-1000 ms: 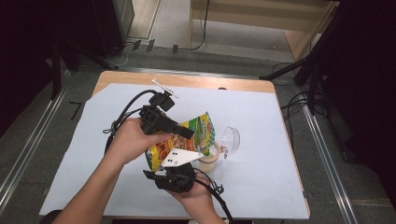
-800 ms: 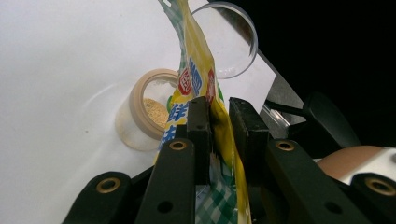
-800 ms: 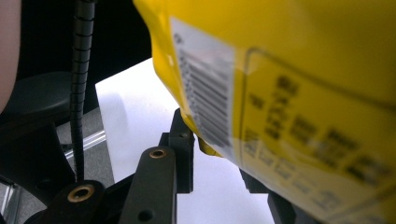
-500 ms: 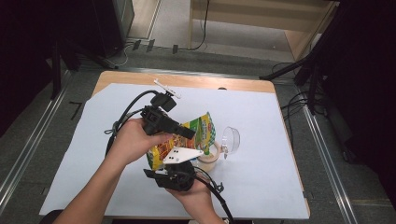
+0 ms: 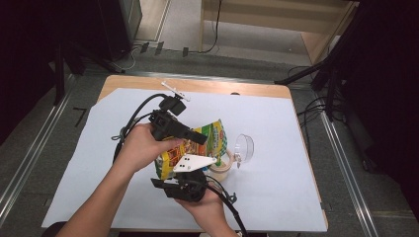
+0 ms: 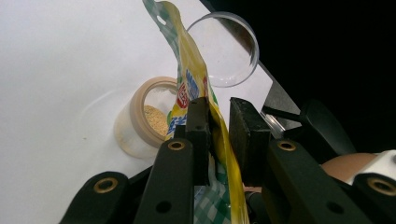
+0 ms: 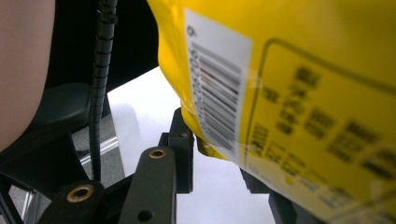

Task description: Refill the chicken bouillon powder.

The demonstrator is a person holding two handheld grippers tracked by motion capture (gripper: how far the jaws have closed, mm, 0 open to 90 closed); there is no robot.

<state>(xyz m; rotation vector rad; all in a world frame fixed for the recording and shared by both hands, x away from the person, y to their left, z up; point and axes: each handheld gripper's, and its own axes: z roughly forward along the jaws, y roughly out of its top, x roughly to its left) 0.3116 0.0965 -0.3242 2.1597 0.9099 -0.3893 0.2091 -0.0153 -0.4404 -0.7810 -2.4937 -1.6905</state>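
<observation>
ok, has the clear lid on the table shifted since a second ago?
No. In the high view the clear lid stays just right of the small jar, same spot on the white sheet.

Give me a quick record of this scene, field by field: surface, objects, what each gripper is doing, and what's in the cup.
surface: table covered in white paper
bag: yellow snack bag, held tilted above the cup
cup: small clear cup standing open on the paper
cup contents: a little tan powder or crumbs
lid: clear round lid lying beside the cup
left gripper: jaws on either side of the bag's upper part
right gripper: jaws astride the bag's bottom corner
</observation>
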